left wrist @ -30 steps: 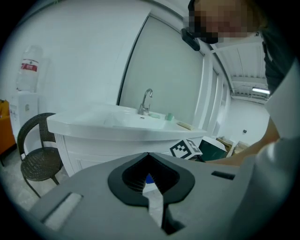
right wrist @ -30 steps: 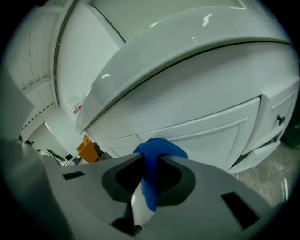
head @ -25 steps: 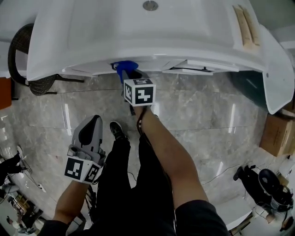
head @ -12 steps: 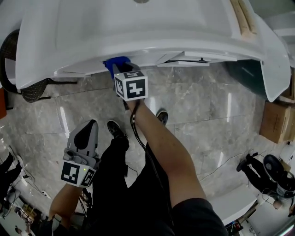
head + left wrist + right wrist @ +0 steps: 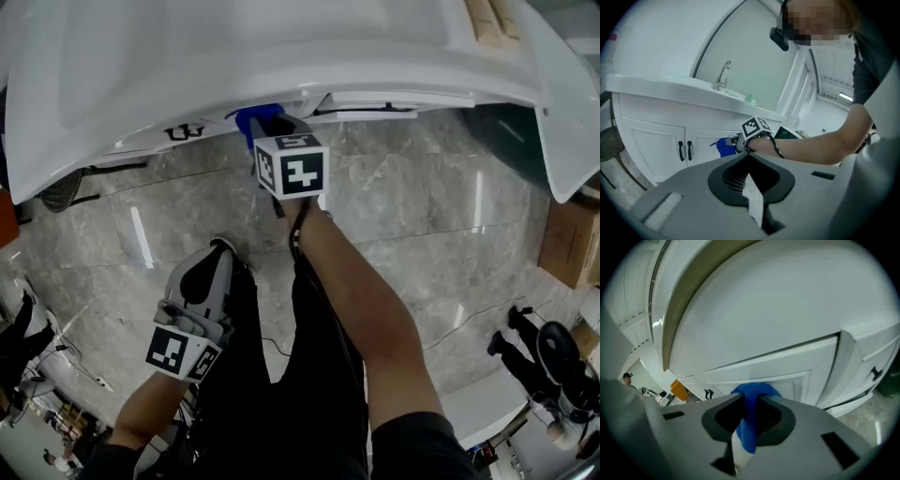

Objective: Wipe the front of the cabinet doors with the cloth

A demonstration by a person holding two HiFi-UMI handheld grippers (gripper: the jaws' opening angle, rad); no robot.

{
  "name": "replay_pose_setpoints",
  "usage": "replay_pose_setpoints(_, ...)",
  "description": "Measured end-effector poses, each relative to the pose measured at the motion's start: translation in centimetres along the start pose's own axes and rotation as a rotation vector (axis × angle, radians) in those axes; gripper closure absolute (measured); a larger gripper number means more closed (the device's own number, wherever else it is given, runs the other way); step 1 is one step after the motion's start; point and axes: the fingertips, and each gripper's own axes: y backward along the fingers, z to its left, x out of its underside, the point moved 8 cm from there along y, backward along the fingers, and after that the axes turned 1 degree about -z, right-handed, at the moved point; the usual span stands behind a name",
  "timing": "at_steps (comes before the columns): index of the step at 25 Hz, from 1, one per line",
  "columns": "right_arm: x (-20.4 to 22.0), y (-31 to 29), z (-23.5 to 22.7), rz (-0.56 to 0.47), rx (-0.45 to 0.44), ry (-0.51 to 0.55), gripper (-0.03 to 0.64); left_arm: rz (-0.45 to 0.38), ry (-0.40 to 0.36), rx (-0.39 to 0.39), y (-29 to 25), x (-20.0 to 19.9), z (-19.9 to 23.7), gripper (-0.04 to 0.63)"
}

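Jaws of the right gripper (image 5: 747, 411) are clamped on a blue cloth (image 5: 751, 397). It fills the slot between them and bulges past the tips at 12 o'clock, up against a white panelled cabinet door (image 5: 787, 364). In the right gripper view the cloth's lower end runs down out of sight behind the gripper body.

From the head view most of the cabinet front is hidden under the overhanging white worktop (image 5: 281, 56). Only a scrap of the cloth (image 5: 258, 120) shows at the worktop's edge, at 12 o'clock of the right gripper (image 5: 272, 131), and a pair of black handles (image 5: 183, 131) peeks out at 9 o'clock of it.

The left gripper view gives the clearest side look: the cloth (image 5: 723, 146) sits on the door face at 3 o'clock of the handles (image 5: 684, 150), below the worktop lip.

The left gripper (image 5: 749, 164) has its jaws together with nothing between them – only a sliver of floor shows through. In the head view the left gripper (image 5: 217, 251) hangs low at 7 o'clock of the right one, well apart from the cabinet.

Grey marble floor (image 5: 422, 216) lies open at 3 o'clock of the right gripper, up to a cardboard box (image 5: 574, 246) cut off by the frame edge.
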Motion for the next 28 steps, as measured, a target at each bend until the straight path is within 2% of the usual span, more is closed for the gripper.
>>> replay_pose_setpoints(6,-0.5,2.7,-5.2,0.001,0.022,-0.003,0.56,0.012,0.022,0.03,-3.6,0.2,-3.2,0.597)
replay_pose_setpoints(9,-0.2,3.8,-5.7,-0.016,0.044,-0.009,0.558,0.002,0.025,0.033,-3.7,0.1,-3.0,0.597)
replay_pose_setpoints(13,1.3,4.3,-5.4,-0.044,0.102,-0.067,0.56,-0.002,0.031,0.019,-2.6,0.1,-1.5,0.597)
replay_pose_setpoints(16,2.7,3.2,-3.8,-0.039,0.109,-0.085,0.56,0.003,0.029,0.012,-1.2,0.3,0.3,0.597)
replay_pose_setpoints(22,4.8,-0.8,1.9,-0.007,0.058,-0.063,0.56,0.024,0.009,-0.023,2.6,1.3,5.0,0.597)
replay_pose_setpoints(28,5.0,-5.0,7.3,0.009,0.01,-0.029,0.56,-0.002,0.034,-0.076,6.1,1.4,8.8,0.597)
